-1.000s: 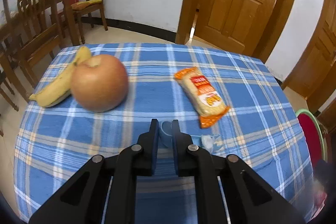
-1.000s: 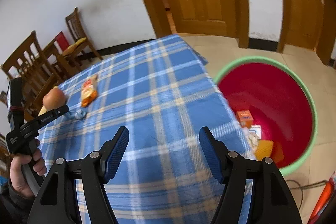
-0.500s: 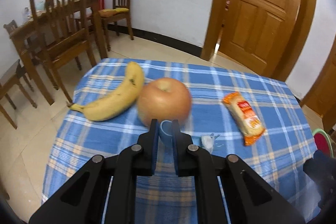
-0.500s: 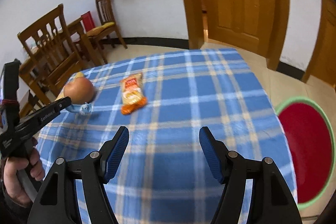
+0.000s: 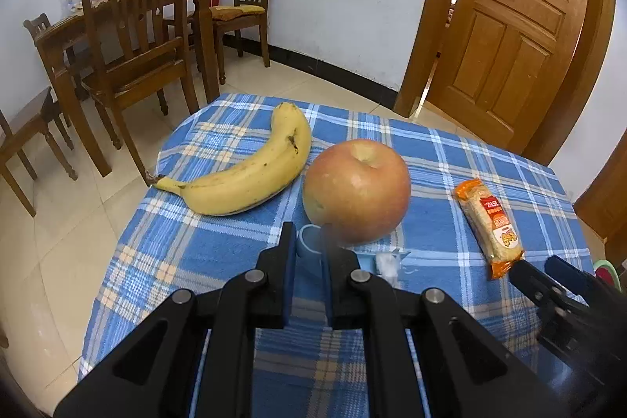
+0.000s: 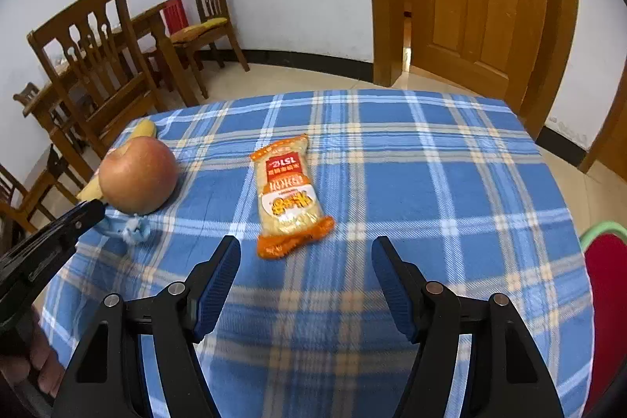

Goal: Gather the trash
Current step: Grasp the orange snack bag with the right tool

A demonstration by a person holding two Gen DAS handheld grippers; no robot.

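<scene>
On the blue plaid tablecloth [image 6: 431, 183], left gripper [image 5: 307, 253] pinches a small pale-blue crumpled scrap [image 5: 307, 241] just beside the red-yellow apple [image 5: 356, 189]. Right gripper [image 6: 305, 261] is spread wide, apart from the orange cracker packet [image 6: 288, 194]. Yellow banana [image 5: 250, 171] lies beside the apple; red green-rimmed bin [image 6: 605, 300] at table edge.

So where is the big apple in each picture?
Left wrist view: the apple sits in the middle, just past the left gripper.
Right wrist view: it sits far left, mid-height.
Shared landmark: the orange snack packet lies to its right in both.
</scene>
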